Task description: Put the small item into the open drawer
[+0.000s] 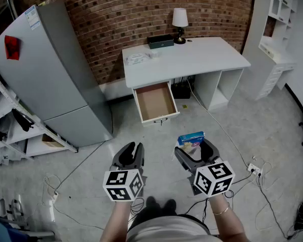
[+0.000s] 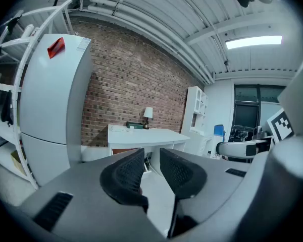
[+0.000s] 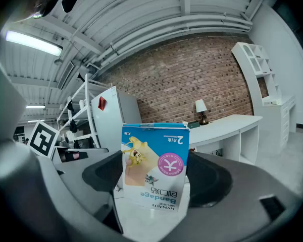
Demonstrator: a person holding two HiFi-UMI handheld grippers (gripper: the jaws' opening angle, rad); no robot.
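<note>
A small blue and white bandage box (image 1: 191, 139) hangs above the floor, and my right gripper (image 1: 194, 147) is shut on it with the jaws spread wide against its sides. In the right gripper view the box (image 3: 154, 160) stands upside down between the black pads (image 3: 214, 178). My left gripper (image 1: 132, 153) is beside it, with its jaws almost together and nothing between them; the left gripper view shows only a narrow slit between its fingertips (image 2: 134, 173). Ahead, the open drawer (image 1: 155, 102), brown inside, sticks out from under the white desk (image 1: 192, 59).
On the desk are a lamp (image 1: 180, 21), a black box (image 1: 160, 42) and a clear packet (image 1: 138, 58). A grey fridge (image 1: 50, 69) and a metal rack (image 1: 20, 130) stand on the left, with white shelving (image 1: 275, 39) on the right. Cables and a power strip (image 1: 255, 169) lie on the floor.
</note>
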